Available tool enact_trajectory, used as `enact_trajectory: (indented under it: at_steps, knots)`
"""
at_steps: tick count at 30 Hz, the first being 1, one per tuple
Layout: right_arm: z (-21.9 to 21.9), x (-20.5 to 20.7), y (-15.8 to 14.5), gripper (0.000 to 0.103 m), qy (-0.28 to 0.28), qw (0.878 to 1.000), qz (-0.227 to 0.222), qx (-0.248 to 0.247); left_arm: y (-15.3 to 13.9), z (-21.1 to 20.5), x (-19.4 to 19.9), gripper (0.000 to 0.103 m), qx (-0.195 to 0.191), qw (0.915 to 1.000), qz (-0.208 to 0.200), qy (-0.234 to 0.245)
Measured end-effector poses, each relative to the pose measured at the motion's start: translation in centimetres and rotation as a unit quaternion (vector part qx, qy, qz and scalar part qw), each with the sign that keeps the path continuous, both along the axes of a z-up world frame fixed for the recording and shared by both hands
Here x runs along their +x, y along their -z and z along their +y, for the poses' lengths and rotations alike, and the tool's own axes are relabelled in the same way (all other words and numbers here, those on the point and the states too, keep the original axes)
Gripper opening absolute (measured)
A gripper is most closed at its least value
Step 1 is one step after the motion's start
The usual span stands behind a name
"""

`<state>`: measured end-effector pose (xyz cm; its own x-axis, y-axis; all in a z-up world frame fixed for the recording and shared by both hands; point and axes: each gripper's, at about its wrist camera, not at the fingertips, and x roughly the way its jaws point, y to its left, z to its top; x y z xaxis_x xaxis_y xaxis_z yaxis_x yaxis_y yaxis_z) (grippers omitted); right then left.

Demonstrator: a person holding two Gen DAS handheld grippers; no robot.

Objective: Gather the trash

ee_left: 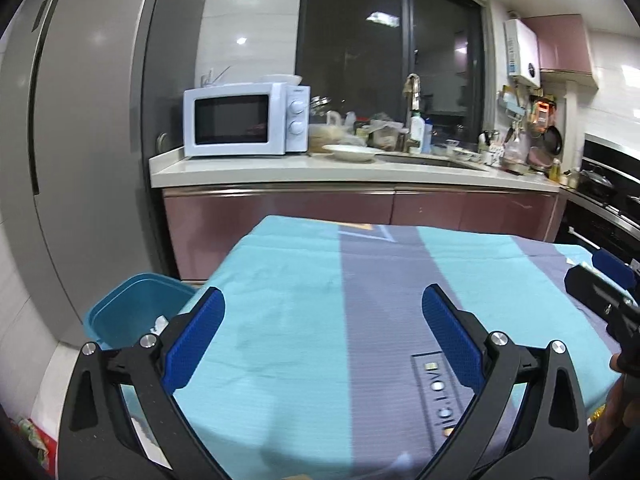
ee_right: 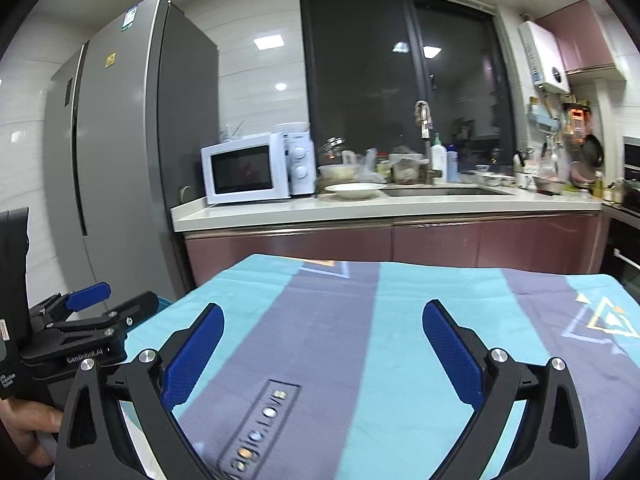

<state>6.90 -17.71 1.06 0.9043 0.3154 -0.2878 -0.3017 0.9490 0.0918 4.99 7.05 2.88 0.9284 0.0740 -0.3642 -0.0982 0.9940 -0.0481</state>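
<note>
In a kitchen at night, we hold the left hand-held gripper (ee_left: 323,332) and the right hand-held gripper (ee_right: 323,344) above the cloth-covered bench (ee_left: 304,280), both spread wide and carrying nothing. No trash shows on the cloth; the only likely scrap is something pale, perhaps crumpled paper, lying inside the blue bin (ee_left: 132,308) just beside the bench's left edge, though the view there is too partial to be sure. We judge collecting either finished or between pieces, so the next move calls for finding any remaining litter first.
</note>
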Motion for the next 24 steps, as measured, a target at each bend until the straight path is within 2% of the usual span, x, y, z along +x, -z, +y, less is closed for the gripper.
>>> enact_trajectory:
  at_steps: [9, 15, 24]
  knots:
    - [-2.7, -2.8, 1.2, 0.096, 0.065, 0.998, -0.024, 0.005, 1.1, -3.8, -3.0, 0.097, -0.007, 0.9988, -0.032, 0.036]
    - [-3.6, -4.6, 2.6, 0.096, 0.109, 0.993, -0.040, 0.002, 2.2, -5.8, -4.4, 0.097, 0.005, 0.9964, -0.053, 0.066]
    - [-4.1, -7.1, 4.1, 0.096, 0.148, 0.987, -0.063, -0.012, 3.1, -6.3, -7.0, 0.097, 0.007, 0.9915, -0.098, 0.085]
